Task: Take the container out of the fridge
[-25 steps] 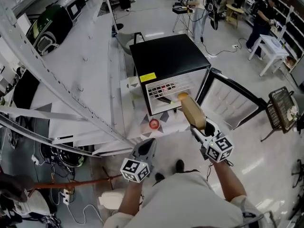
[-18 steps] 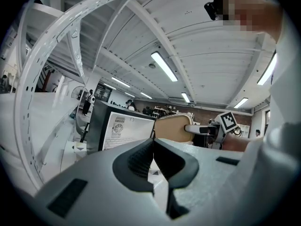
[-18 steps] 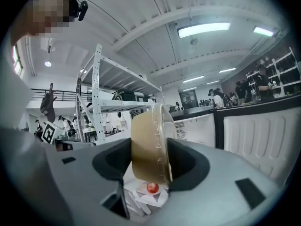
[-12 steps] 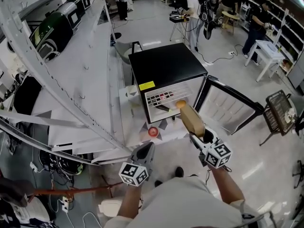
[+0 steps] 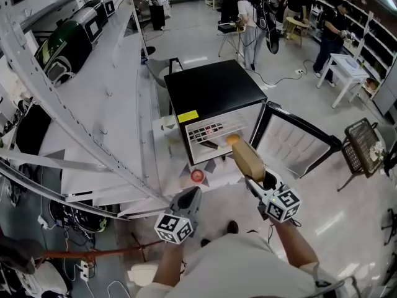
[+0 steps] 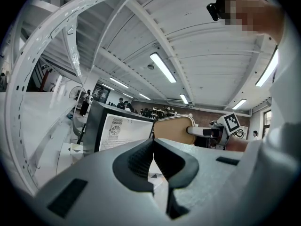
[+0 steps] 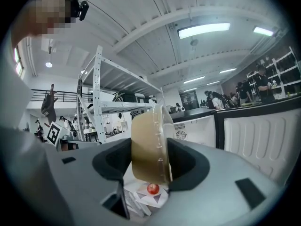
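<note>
The black mini fridge (image 5: 214, 92) stands on the floor with its door (image 5: 298, 138) swung open to the right. My right gripper (image 5: 253, 171) is shut on a tan round container (image 5: 247, 159) with a clear lid, held on edge just in front of the fridge opening. In the right gripper view the container (image 7: 150, 145) fills the gap between the jaws of the right gripper (image 7: 150, 163). My left gripper (image 5: 191, 196) hangs lower left of the fridge, shut and empty. In the left gripper view the left gripper (image 6: 153, 153) has its pads touching, with the container (image 6: 171, 130) beyond them.
A small red round thing (image 5: 197, 176) lies on a white patterned mat before the fridge. White metal shelving (image 5: 93, 104) runs along the left. A wire basket (image 5: 367, 144) stands at the right. Several people and a white table (image 5: 347, 67) are at the far end.
The view has slid slightly as the head moved. The right gripper still holds the container before the open fridge, and the left gripper stays shut.
</note>
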Demonstrator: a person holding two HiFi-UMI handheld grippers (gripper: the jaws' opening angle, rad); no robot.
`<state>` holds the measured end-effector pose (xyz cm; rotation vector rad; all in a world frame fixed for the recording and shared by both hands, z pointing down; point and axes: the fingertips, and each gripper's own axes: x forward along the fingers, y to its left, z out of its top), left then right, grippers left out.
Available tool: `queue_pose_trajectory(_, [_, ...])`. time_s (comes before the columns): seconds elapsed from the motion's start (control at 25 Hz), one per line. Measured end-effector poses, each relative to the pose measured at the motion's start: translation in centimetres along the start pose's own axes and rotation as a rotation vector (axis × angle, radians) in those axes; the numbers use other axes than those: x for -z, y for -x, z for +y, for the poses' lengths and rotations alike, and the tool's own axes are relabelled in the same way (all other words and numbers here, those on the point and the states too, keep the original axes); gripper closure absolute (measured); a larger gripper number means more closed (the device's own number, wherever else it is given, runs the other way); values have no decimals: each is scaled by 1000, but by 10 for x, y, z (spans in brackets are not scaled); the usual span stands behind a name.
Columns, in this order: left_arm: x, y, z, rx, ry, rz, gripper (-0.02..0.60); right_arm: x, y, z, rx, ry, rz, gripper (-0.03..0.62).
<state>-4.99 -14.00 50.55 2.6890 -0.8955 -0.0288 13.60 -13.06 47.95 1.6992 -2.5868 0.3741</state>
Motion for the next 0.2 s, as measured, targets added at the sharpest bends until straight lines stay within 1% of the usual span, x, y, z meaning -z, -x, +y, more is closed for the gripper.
queue_pose_trajectory(0.2, [-4,-6,3,0,4,-5,577,-3,-5,-3,-6,1,-2,356])
